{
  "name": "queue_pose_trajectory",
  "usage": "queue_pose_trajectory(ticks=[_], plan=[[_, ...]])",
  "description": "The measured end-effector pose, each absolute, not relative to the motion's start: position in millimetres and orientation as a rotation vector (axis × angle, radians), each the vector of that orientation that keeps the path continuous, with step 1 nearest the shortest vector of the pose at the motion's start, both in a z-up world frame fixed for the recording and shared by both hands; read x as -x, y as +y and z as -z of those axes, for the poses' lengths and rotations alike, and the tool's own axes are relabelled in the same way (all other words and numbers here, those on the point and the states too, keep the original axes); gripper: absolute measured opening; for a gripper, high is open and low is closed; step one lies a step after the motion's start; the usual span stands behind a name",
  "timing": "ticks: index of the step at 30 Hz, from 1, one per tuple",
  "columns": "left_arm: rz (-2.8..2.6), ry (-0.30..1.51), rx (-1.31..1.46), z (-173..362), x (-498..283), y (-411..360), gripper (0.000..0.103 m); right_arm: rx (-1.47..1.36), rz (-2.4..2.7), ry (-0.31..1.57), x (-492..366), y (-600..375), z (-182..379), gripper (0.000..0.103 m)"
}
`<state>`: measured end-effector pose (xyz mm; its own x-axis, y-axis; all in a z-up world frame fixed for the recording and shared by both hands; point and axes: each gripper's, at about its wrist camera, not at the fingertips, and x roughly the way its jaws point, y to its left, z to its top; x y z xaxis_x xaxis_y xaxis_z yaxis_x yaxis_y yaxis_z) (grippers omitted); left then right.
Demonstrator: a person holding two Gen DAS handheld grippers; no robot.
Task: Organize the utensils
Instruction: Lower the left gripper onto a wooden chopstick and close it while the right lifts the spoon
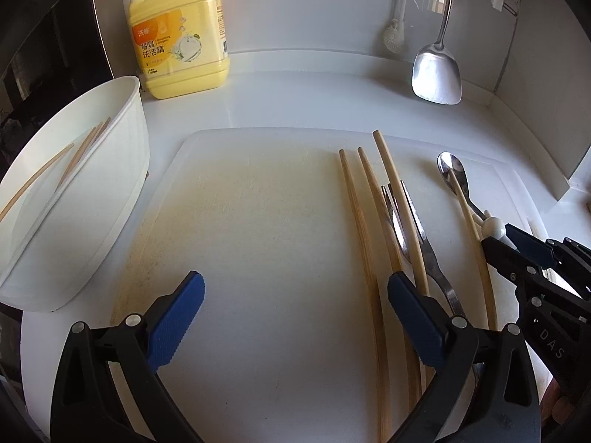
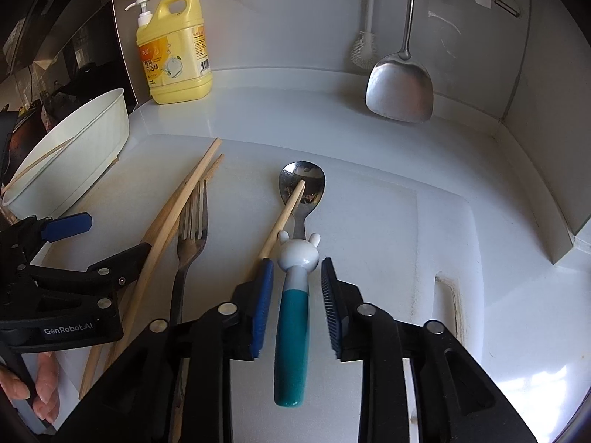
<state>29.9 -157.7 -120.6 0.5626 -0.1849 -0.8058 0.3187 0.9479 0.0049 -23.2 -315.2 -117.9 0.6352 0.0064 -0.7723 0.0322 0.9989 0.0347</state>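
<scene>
My right gripper (image 2: 297, 302) has its jaws spread, straddling the teal-and-white rabbit-head handle of the spoon (image 2: 295, 317), pads not touching it; the spoon lies on the white cutting board (image 2: 424, 229) with its bowl pointing to 12 o'clock. One chopstick (image 2: 282, 221) lies with its tip across the spoon bowl and runs under my left pad at 7 o'clock, crowding that side. My left gripper (image 1: 295, 317) is spread wide over bare board, nothing between the pads; its right pad sits over the loose chopsticks (image 1: 360, 214) and the fork (image 1: 417, 236) at 2 o'clock. White tub (image 1: 92, 192) at 10 o'clock holds more chopsticks (image 1: 79, 155). Yellow dish soap bottle (image 1: 181, 37) at 11 o'clock on the counter, steel spatula (image 1: 437, 74) hanging at 1 o'clock by the wall, white brush (image 2: 364, 48) beside it. Right wrist view alone shows the spoon's full teal handle and the person's fingers (image 2: 40, 387) behind the left gripper; left wrist view alone shows the tub's inside and the bare left half of the board.
</scene>
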Motion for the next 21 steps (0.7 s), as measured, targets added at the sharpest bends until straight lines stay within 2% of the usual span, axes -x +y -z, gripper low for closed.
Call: queue_pose_trajectory(ticks=[2, 3, 11, 13, 15, 16, 19, 21], plan=[[0.298, 0.927, -0.155, 120, -30, -158, 0.097, -0.051, -0.012, 0.896, 19, -315, 118, 0.050], [0.298, 0.926, -0.154, 120, -30, -158, 0.097, -0.043, -0.018, 0.902, 17, -313, 118, 0.051], [0.298, 0.924, -0.151, 119, -33, -161, 0.096, -0.036, -0.002, 0.916, 8, -319, 117, 0.052], [0.296, 0.917, -0.151, 118, -33, -162, 0.093, -0.043, 0.012, 0.913, 8, -321, 117, 0.051], [0.302, 0.905, -0.156, 116, -31, -164, 0.088, -0.031, 0.024, 0.908, 9, -318, 117, 0.049], [0.309, 0.899, -0.160, 115, -30, -165, 0.086, -0.026, 0.022, 0.906, 10, -315, 117, 0.043], [0.330, 0.886, -0.170, 111, -26, -169, 0.069, 0.004, 0.008, 0.901, 12, -307, 117, 0.030], [0.349, 0.879, -0.175, 108, -24, -170, 0.061, 0.014, 0.005, 0.900, 12, -304, 117, 0.027]])
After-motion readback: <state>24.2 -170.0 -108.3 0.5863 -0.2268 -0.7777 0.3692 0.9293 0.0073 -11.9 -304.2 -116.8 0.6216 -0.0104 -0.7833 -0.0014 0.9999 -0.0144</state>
